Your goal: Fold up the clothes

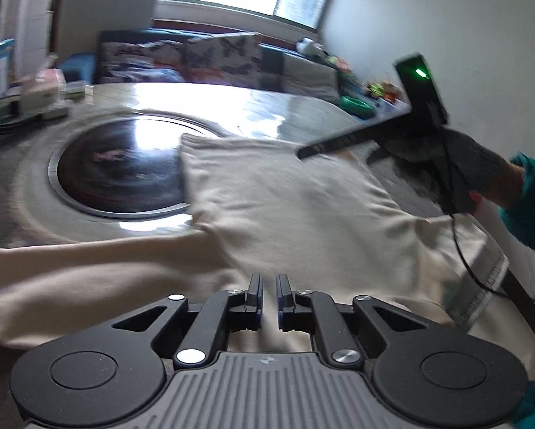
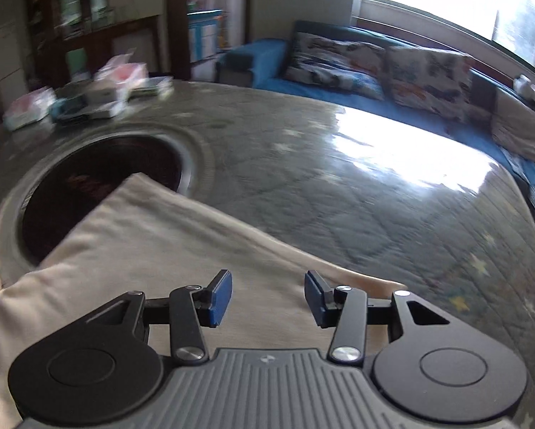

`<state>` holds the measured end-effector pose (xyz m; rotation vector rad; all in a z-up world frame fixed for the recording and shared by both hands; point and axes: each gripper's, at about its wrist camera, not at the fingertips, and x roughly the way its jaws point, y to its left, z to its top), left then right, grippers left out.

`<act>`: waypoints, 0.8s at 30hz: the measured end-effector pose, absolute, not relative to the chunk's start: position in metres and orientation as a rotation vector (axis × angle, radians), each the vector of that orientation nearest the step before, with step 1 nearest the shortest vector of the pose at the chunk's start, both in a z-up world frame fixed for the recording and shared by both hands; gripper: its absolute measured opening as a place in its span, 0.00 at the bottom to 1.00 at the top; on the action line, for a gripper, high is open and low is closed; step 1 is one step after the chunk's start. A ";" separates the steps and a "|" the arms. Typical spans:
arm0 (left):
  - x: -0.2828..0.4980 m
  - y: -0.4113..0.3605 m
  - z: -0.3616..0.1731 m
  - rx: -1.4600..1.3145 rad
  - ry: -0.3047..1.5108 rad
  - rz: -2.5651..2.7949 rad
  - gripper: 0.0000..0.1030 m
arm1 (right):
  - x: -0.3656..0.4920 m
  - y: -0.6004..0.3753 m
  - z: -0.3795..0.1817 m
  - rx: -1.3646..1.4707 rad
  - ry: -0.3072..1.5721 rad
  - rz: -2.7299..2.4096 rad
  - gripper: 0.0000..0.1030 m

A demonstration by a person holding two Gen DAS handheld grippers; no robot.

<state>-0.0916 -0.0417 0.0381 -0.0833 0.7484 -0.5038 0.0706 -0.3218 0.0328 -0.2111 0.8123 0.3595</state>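
A cream garment [image 1: 274, 207] lies spread on the round table, partly folded, one corner reaching over the dark central disc. My left gripper [image 1: 269, 295] is shut on a pinch of this cream cloth at its near edge. The right gripper shows in the left wrist view [image 1: 403, 132], held above the garment's far right side by a gloved hand. In the right wrist view the right gripper [image 2: 267, 295] is open and empty, its blue pads [image 2: 220, 298] hovering over the garment [image 2: 153, 250].
The round table [image 2: 339, 193] has a grey quilted cover and a dark round inset [image 1: 121, 168]. Boxes and packets [image 2: 88, 96] sit at its far left edge. A blue sofa with patterned cushions [image 2: 374, 68] stands behind under a window. A cable [image 1: 460, 250] hangs from the right gripper.
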 end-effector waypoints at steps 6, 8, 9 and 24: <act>-0.091 0.014 0.042 -0.097 0.732 -0.120 0.29 | 0.042 -0.271 0.036 -0.266 0.802 0.529 0.45; -0.092 0.037 0.042 -0.128 0.733 0.021 0.33 | 0.029 -0.256 0.038 -0.293 0.793 0.579 0.45; -0.092 0.049 0.041 -0.148 0.733 0.089 0.34 | 0.024 -0.251 0.039 -0.303 0.790 0.597 0.45; -0.081 0.103 0.026 -0.211 0.708 0.296 0.05 | -0.044 -0.214 0.044 -0.430 0.738 0.745 0.49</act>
